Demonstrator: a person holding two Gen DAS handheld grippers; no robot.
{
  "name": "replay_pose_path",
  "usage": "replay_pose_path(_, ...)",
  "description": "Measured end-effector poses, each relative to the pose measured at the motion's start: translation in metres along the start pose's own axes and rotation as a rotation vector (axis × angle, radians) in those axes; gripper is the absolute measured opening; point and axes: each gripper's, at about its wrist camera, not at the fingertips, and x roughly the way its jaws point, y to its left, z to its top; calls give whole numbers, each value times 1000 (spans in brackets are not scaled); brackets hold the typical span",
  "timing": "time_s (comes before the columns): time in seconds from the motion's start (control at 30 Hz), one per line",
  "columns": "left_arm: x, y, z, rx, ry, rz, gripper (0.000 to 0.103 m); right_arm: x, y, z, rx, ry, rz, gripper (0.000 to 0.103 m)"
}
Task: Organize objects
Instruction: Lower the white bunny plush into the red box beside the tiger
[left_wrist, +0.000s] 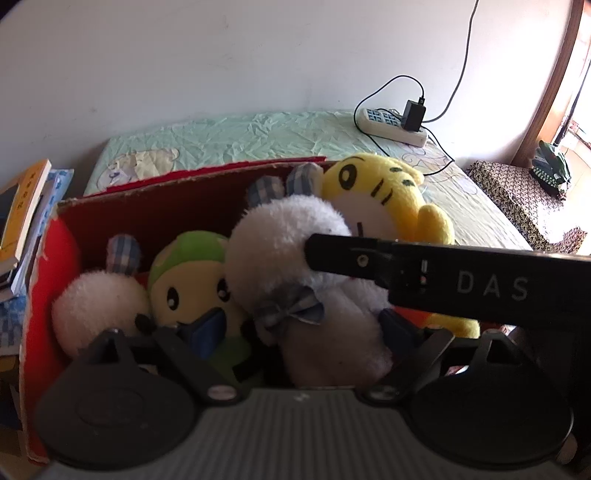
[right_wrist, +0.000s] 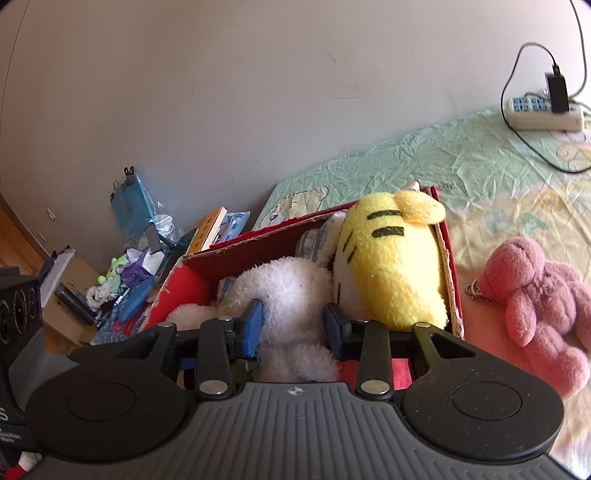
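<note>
A red cardboard box (left_wrist: 184, 181) on the bed holds several plush toys. A big white plush with a plaid bow (left_wrist: 280, 236) lies in the middle, and a yellow tiger plush (left_wrist: 384, 192) leans at the right end. A green-and-yellow plush (left_wrist: 192, 273) and a small white plush (left_wrist: 99, 299) fill the left. My left gripper (left_wrist: 303, 328) is open, its blue pads standing wide on either side of the big white plush's body. My right gripper (right_wrist: 295, 328) is shut on the big white plush (right_wrist: 291, 291), beside the tiger (right_wrist: 391, 266). Its black finger (left_wrist: 369, 258) crosses the left wrist view.
A pink plush (right_wrist: 535, 306) lies on the bed right of the box (right_wrist: 258, 236). A power strip with charger and cables (left_wrist: 391, 125) sits near the wall. Stacked books (left_wrist: 22, 221) and floor clutter (right_wrist: 122, 288) crowd the box's left side.
</note>
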Motion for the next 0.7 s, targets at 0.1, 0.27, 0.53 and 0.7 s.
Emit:
replay_pose_path(0.1, 3, -6, 0, 19, 10, 25, 93, -2, -3, 0, 19, 9, 16, 38)
replay_pose_path(0.27, 5, -13, 0, 48, 21, 62, 95, -7, -4, 0, 29, 21, 28, 38)
replay_pose_path(0.53, 1, -16, -3, 44, 33, 86, 95, -18, -4, -5, 42, 40, 38, 39)
replay_pose_path(0.7, -3, -18, -5, 38, 40, 116, 95, -25, 0, -8, 6, 26, -3, 39)
